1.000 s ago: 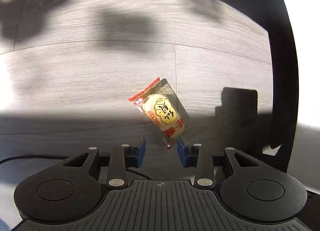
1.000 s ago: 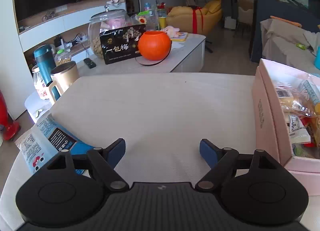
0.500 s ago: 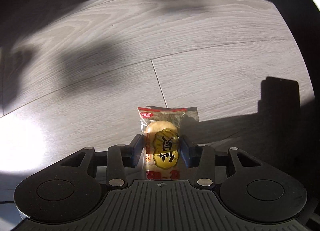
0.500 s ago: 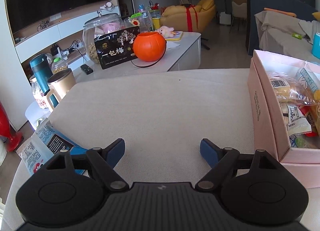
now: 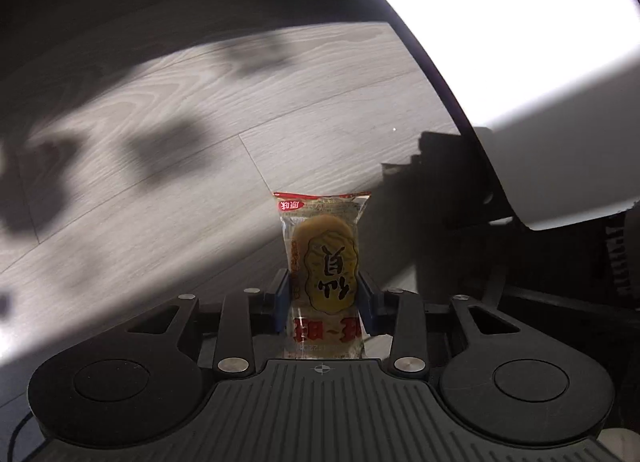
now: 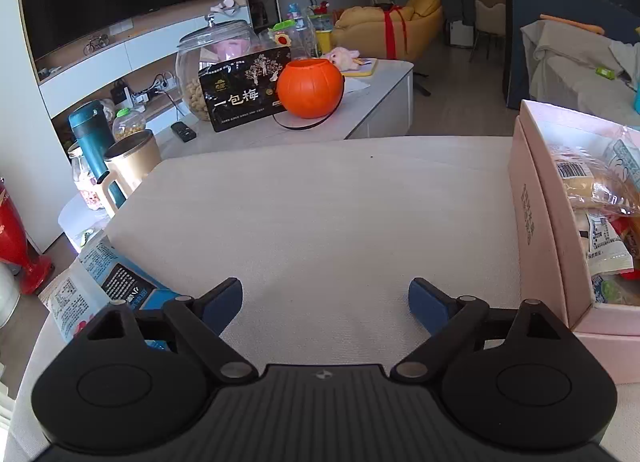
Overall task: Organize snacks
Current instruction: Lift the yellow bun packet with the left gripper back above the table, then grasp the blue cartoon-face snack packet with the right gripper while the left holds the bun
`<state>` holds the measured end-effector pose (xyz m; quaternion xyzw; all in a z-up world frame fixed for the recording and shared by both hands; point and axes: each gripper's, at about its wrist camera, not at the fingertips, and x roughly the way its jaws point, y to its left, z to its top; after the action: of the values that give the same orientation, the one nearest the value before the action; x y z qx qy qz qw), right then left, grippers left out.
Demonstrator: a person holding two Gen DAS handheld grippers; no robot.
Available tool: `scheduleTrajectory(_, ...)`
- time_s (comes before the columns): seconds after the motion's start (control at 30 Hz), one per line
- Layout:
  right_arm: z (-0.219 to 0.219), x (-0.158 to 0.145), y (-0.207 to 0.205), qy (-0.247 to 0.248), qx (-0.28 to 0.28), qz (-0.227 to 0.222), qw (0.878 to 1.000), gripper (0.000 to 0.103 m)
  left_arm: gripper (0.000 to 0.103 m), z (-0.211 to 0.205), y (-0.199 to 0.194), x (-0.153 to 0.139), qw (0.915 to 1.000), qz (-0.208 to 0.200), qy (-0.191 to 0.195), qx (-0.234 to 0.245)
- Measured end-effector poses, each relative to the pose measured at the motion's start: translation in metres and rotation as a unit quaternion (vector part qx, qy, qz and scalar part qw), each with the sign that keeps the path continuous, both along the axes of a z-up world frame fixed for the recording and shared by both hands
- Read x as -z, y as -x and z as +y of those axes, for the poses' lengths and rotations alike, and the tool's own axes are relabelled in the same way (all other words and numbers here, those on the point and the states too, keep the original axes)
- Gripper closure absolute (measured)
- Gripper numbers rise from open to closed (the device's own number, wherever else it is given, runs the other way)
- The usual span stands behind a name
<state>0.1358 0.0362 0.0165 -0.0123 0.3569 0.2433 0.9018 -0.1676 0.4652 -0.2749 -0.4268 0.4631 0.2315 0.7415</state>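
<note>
A clear snack packet (image 5: 324, 258) with a red top edge and a yellow rice cracker inside stands upright between my left gripper's (image 5: 323, 304) blue pads, lifted above the wood floor (image 5: 160, 141). The jaws are closing and the pads press both its sides. My right gripper (image 6: 325, 304) hovers over the beige table (image 6: 320, 213); its jaws are opening with nothing between them. A pink box (image 6: 536, 221) holding several snack packets sits at the table's right. A blue snack bag (image 6: 108, 286) lies at the table's left edge, partly behind the left finger.
The white table edge (image 5: 520, 61) curves across the upper right of the left wrist view. Beyond the beige table, a low white table carries an orange pumpkin bucket (image 6: 310, 87), a black packet (image 6: 244, 91) and a glass jar (image 6: 212, 61).
My left gripper came over the packet lying on the floor, closed on it and lifted it up. The right gripper's jaws spread slightly wider; that hand stayed put.
</note>
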Motion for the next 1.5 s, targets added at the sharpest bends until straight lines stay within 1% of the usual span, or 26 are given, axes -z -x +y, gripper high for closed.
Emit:
scheduleTrajectory(0.1,0.011,-0.016,0.010,-0.042,-0.090,-0.003,0.995,0.012,0.064,-0.009,0.021,-0.097,0.9978,-0.046,-0.033,0.033)
scheduleTrajectory(0.17,0.034,-0.029,0.017,-0.052,-0.174,-0.004,0.983,0.011,0.064,-0.020,0.028,-0.161,0.9940,-0.081,-0.050,0.055)
scheduleTrajectory(0.2,0.056,-0.034,0.021,-0.035,-0.225,0.002,0.974,0.010,0.064,-0.029,0.029,-0.189,0.9915,-0.094,-0.061,0.066)
scheduleTrajectory(0.27,0.097,-0.032,0.028,0.012,-0.287,0.008,0.958,0.010,0.064,-0.048,0.028,-0.237,0.9852,-0.114,-0.088,0.093)
scheduleTrajectory(0.33,0.132,-0.025,0.030,0.061,-0.319,0.004,0.946,0.010,0.064,-0.072,0.020,-0.279,0.9772,-0.136,-0.109,0.122)
scheduleTrajectory(0.4,0.155,-0.016,0.026,0.092,-0.320,0.016,0.943,0.010,0.064,-0.099,0.010,-0.311,0.9691,-0.155,-0.119,0.150)
scheduleTrajectory(0.5,0.157,-0.013,0.023,0.095,-0.297,0.042,0.949,0.011,0.064,-0.149,-0.006,-0.343,0.9556,-0.170,-0.137,0.198)
scheduleTrajectory(0.57,0.141,-0.020,0.027,0.098,-0.289,0.046,0.951,0.024,0.064,-0.187,-0.021,-0.347,0.9449,-0.176,-0.132,0.243)
scheduleTrajectory(0.6,0.125,-0.025,0.030,0.091,-0.289,0.047,0.952,0.027,0.064,-0.204,-0.028,-0.348,0.9408,-0.178,-0.126,0.260)
scheduleTrajectory(0.63,0.107,-0.030,0.034,0.085,-0.287,0.051,0.953,0.047,0.064,-0.224,-0.040,-0.338,0.9343,-0.180,-0.122,0.282)
scheduleTrajectory(0.67,0.092,-0.034,0.036,0.083,-0.285,0.060,0.953,0.073,0.064,-0.241,-0.048,-0.338,0.9287,-0.180,-0.123,0.300)
scheduleTrajectory(0.7,0.073,-0.037,0.038,0.079,-0.284,0.079,0.952,0.077,0.064,-0.260,-0.059,-0.337,0.9223,-0.177,-0.128,0.319)
scheduleTrajectory(0.73,0.046,-0.041,0.041,0.073,-0.277,0.093,0.954,0.077,0.064,-0.276,-0.068,-0.336,0.9175,-0.174,-0.134,0.332)
scheduleTrajectory(0.8,0.005,-0.046,0.051,0.078,-0.262,0.083,0.958,0.077,0.064,-0.300,-0.083,-0.335,0.9120,-0.168,-0.147,0.344)
scheduleTrajectory(0.9,-0.042,-0.052,0.067,0.100,-0.241,0.037,0.965,0.073,0.064,-0.323,-0.094,-0.338,0.9098,-0.157,-0.195,0.331)
scheduleTrajectory(0.93,-0.052,-0.053,0.069,0.099,-0.234,0.030,0.967,0.059,0.064,-0.328,-0.095,-0.340,0.9096,-0.152,-0.207,0.327)
scheduleTrajectory(0.97,-0.058,-0.054,0.069,0.093,-0.224,0.027,0.970,0.035,0.064,-0.329,-0.096,-0.340,0.9107,-0.149,-0.209,0.324)
scheduleTrajectory(1.03,-0.064,-0.055,0.063,0.065,-0.193,0.024,0.979,0.017,0.064,-0.332,-0.091,-0.341,0.9139,-0.145,-0.206,0.318)
scheduleTrajectory(1.1,-0.056,-0.054,0.055,0.043,-0.179,0.040,0.982,0.017,0.064,-0.327,-0.087,-0.335,0.9131,-0.131,-0.215,0.320)
scheduleTrajectory(1.13,-0.045,-0.050,0.048,0.031,-0.177,0.059,0.982,0.017,0.064,-0.328,-0.085,-0.332,0.9134,-0.123,-0.218,0.321)
scheduleTrajectory(1.2,-0.016,-0.042,0.036,0.014,-0.177,0.101,0.979,0.017,0.064,-0.326,-0.082,-0.325,0.9148,-0.110,-0.220,0.320)
scheduleTrajectory(1.23,0.000,-0.037,0.032,0.009,-0.180,0.120,0.976,0.017,0.064,-0.319,-0.071,-0.322,0.9153,-0.106,-0.221,0.320)
scheduleTrajectory(1.3,0.032,-0.031,0.026,0.008,-0.184,0.143,0.972,0.017,0.064,-0.318,-0.067,-0.321,0.9160,-0.105,-0.224,0.316)
scheduleTrajectory(1.4,0.082,-0.023,0.027,0.030,-0.204,0.160,0.965,0.017,0.064,-0.314,-0.066,-0.320,0.9170,-0.105,-0.221,0.315)
scheduleTrajectory(1.43,0.096,-0.022,0.030,0.046,-0.203,0.153,0.966,0.013,0.064,-0.313,-0.066,-0.319,0.9172,-0.105,-0.220,0.315)
scheduleTrajectory(1.5,0.116,-0.022,0.039,0.072,-0.218,0.137,0.964,0.013,0.063,-0.314,-0.066,-0.319,0.9178,-0.105,-0.218,0.315)
